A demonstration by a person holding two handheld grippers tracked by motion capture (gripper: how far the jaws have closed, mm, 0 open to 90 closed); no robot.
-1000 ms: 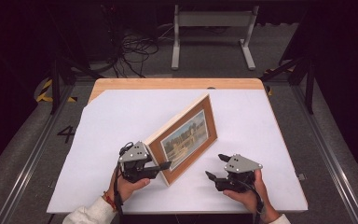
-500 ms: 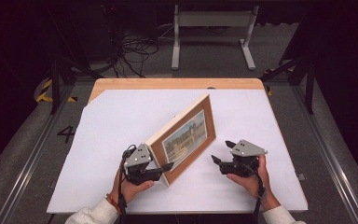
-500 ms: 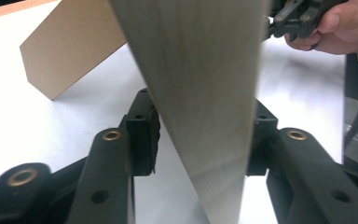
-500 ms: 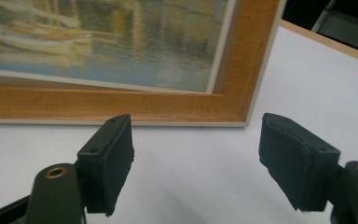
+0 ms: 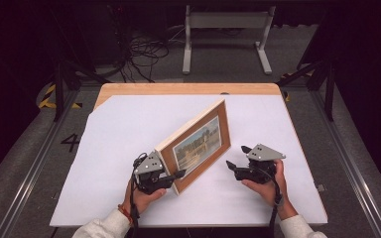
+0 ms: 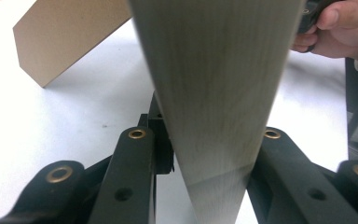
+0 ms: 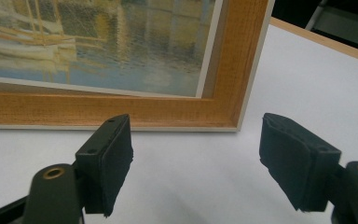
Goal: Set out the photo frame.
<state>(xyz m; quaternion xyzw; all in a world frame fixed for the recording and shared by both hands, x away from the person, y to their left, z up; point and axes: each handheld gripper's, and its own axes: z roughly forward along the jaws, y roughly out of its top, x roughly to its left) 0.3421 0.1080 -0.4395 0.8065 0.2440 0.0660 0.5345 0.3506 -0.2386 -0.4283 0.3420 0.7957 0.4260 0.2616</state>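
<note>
The left gripper has its two black jaws set on either side of the near end of a wooden picture frame. Its jaws have just been closing, with the pale edge of the frame between them; in the left gripper view one jaw lies against the edge, while contact on the other side cannot be told.

The right gripper is apart from the frame, its jaws spread wide with nothing between them. In the right gripper view its padded fingertips hover over bare table, facing the frame's lower corner, near it but not touching.

The frame stands on its long edge on the white table, tilted back, with its brown back stand propped behind it. Its long axis runs diagonally, from the near end at the left gripper up and away to the right, toward the table's far wooden edge. The picture, a waterside scene with boats, faces the right gripper and the person's side.

Open white surface lies all round: a wide stretch to the left and beyond the frame, a narrower stretch to the right behind the right hand, and a strip along the near edge, where both forearms come in. The left hand sits close to that near edge.
</note>
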